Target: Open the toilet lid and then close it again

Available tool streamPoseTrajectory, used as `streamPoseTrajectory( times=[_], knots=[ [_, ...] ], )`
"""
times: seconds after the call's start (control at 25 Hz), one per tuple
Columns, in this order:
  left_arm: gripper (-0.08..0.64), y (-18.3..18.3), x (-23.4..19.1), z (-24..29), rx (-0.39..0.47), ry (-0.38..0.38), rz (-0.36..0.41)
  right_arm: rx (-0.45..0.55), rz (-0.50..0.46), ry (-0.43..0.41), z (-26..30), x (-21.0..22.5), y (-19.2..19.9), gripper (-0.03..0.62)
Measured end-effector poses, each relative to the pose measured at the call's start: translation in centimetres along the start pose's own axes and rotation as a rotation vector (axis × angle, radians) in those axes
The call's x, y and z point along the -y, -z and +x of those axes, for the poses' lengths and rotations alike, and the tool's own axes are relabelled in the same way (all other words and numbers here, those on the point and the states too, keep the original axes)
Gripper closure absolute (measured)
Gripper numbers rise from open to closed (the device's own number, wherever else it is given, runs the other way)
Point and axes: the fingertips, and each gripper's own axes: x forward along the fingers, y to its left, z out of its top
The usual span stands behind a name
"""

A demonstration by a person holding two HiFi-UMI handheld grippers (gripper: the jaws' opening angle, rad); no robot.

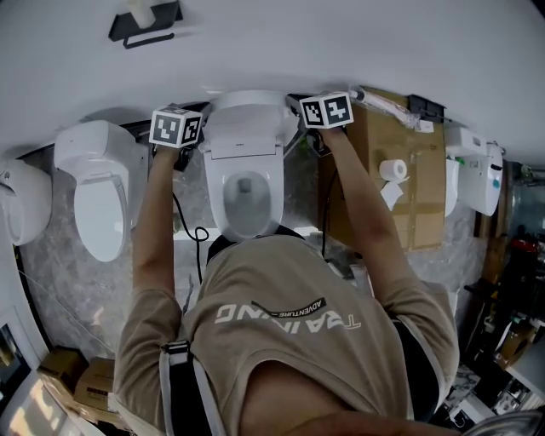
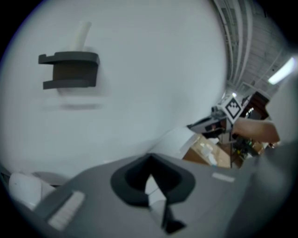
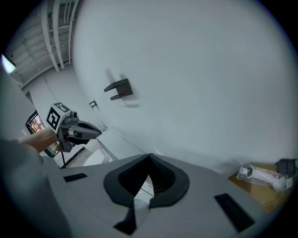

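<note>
The middle toilet [image 1: 247, 196] has its white lid [image 1: 245, 128] standing up against the wall, so the bowl shows. My left gripper [image 1: 176, 129] is held at the lid's left side and my right gripper [image 1: 328, 112] at its upper right corner. In the left gripper view the jaws [image 2: 150, 159] meet at their tips with nothing gripped; the lid's edge [image 2: 179, 139] and the other gripper [image 2: 219, 123] lie beyond. The right gripper view shows its jaws [image 3: 150, 157] also closed to a point, with the lid [image 3: 109, 144] and the left gripper [image 3: 70, 128] beyond them.
A second toilet [image 1: 98, 192] with a raised lid stands to the left. A cardboard box [image 1: 409, 196] with a paper roll [image 1: 392, 169] is on the right. On the wall sits a black shelf [image 1: 145, 21]. A black cable [image 1: 197, 234] lies on the floor.
</note>
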Motion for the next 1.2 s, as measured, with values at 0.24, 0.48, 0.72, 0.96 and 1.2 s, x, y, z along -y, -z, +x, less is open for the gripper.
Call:
streamPoseTrajectory(
  times=[0.24,0.48,0.72,0.96,1.2],
  knots=[
    [0.557,-1.7,-1.4,1.3,0.002,-0.024,0.004,-0.01,-0.012,0.008,1.2,1.0,-1.7,0.58],
    [0.557,-3.2,-2.0,2.3,0.006,-0.03,0.007,-0.019,0.003,0.0,1.8,1.6,-2.4,0.58],
    [0.557,-4.0,-2.6,3.0,0.021,-0.043,-0.017,-0.036,-0.025,0.012,2.5,2.1,-3.2,0.58],
    [0.555,-4.4,-3.3,3.5,0.035,-0.064,-0.04,-0.03,-0.007,0.02,3.2,2.7,-4.0,0.58],
    [0.555,-5.2,-4.4,4.3,0.028,-0.081,-0.045,-0.038,-0.015,0.022,4.2,3.3,-4.8,0.58]
  ],
)
